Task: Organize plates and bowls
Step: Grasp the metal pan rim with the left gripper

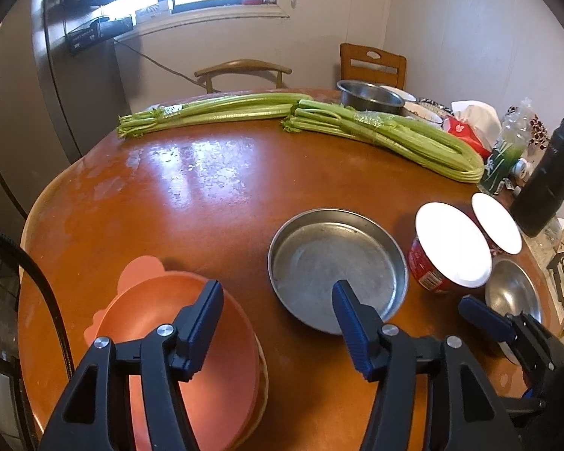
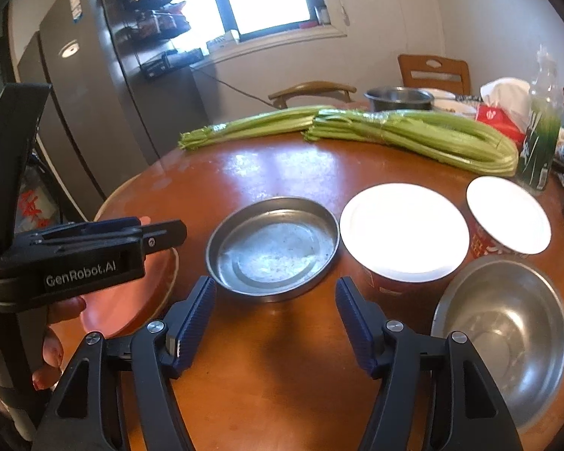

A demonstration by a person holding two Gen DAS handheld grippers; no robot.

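Observation:
On the round brown table (image 1: pixel 206 195), my left gripper (image 1: pixel 278 293) stands open and holds nothing. Its left finger hangs over stacked pink plates (image 1: pixel 150 308) and its right finger over the near rim of a flat metal pan (image 1: pixel 338 263). Right of the pan stand a large red bowl (image 1: pixel 451 244), a smaller red bowl (image 1: pixel 496 221) and a steel bowl (image 1: pixel 515 293). My right gripper (image 2: pixel 276 293) is open and holds nothing, just in front of the metal pan (image 2: pixel 272 248). To its right are the large bowl (image 2: pixel 404 233) and the steel bowl (image 2: pixel 504 334). The left gripper (image 2: pixel 169 231) hovers over the pink plates (image 2: pixel 139 293).
Two celery bunches (image 1: pixel 387 131) lie across the far half of the table. A steel pot (image 1: pixel 368 96), tissue box (image 1: pixel 466 131), plastic bottle (image 1: pixel 507 150) and black flask (image 1: pixel 549 180) crowd the right edge. Chairs (image 1: pixel 372 64) and a fridge (image 2: pixel 94 94) stand beyond.

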